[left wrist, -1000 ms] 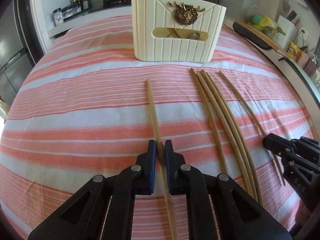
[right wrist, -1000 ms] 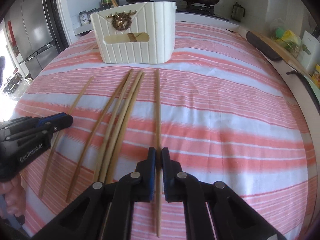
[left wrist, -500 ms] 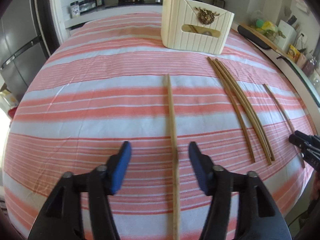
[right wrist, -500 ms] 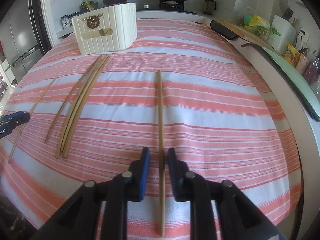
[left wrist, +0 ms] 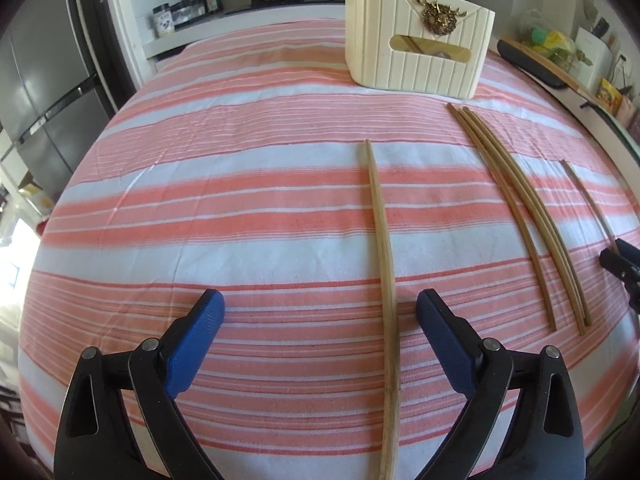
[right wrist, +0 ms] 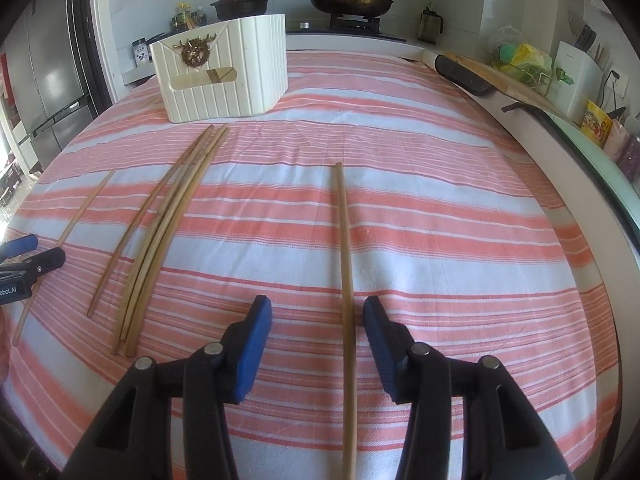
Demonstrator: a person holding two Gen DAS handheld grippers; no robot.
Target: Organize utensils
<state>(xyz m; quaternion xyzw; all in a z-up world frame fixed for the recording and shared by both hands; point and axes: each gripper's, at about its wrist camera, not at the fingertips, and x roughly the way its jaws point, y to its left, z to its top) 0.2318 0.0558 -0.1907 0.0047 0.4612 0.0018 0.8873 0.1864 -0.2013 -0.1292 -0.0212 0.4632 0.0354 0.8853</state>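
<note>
Left gripper opening over a long bamboo chopstick lying on the pink-striped tablecloth, right gripper opening likewise, fingers touching neither stick, cream ribbed holder standing near the far edge.

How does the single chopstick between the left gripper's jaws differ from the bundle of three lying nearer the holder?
The single chopstick lies alone, apart from any other; the bundle of three lies packed side by side. The single one sits between the opening jaws of the left gripper, untouched by the pads; the bundle has no gripper around it. The bundle's far ends reach closer to the cream holder. Both are wooden and rest flat on the striped cloth.
</note>
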